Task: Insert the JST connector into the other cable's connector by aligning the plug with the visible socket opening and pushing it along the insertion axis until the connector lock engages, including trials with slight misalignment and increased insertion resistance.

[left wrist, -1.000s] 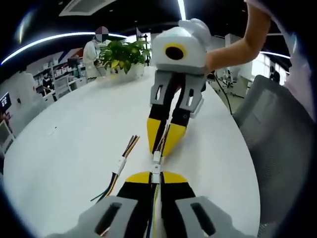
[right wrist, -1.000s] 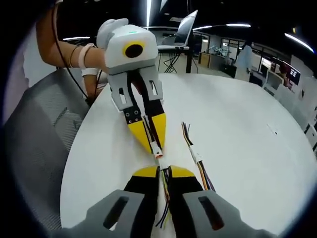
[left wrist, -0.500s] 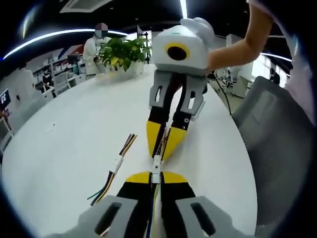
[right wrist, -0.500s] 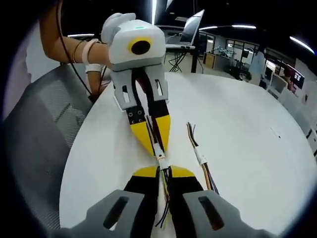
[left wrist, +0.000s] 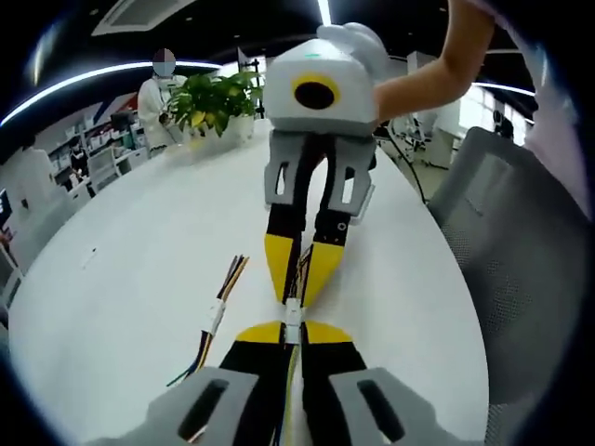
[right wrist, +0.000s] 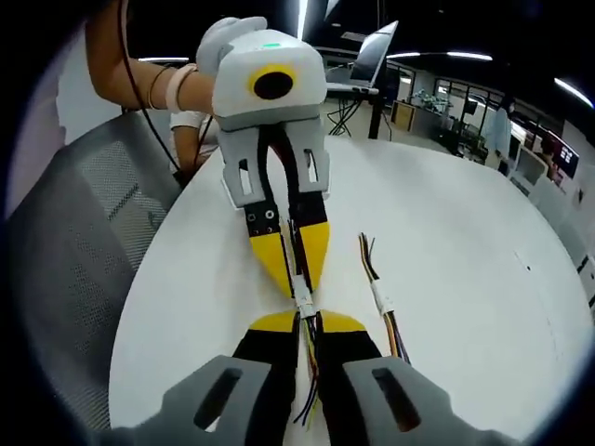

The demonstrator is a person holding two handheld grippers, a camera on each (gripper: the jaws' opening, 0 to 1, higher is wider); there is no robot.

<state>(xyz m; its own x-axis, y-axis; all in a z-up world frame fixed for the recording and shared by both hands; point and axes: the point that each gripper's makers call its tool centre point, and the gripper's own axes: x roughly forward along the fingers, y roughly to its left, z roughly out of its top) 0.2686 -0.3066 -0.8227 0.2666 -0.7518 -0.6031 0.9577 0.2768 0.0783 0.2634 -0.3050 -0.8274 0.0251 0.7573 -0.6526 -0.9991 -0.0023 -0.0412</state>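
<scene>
In the left gripper view, my left gripper (left wrist: 293, 327) is shut on a white JST connector (left wrist: 293, 317) whose coloured wires run back between the jaws. Facing it tip to tip, the right gripper (left wrist: 298, 290) is shut on the other cable's connector, and the two white connectors meet end to end. The right gripper view has my right gripper (right wrist: 307, 319) shut on its connector (right wrist: 304, 308) with wires trailing down. There the left gripper (right wrist: 297, 282) points straight at it, and the connectors touch in a line.
A spare cable with a white connector (left wrist: 216, 316) (right wrist: 380, 299) lies on the round white table (left wrist: 130, 251) beside the grippers. A potted plant (left wrist: 212, 100) stands at the far edge. A grey chair (left wrist: 521, 269) is close to the table. A person's arms hold both grippers.
The two grippers have come closer together, and the gap between the two white connectors has closed so they now meet.
</scene>
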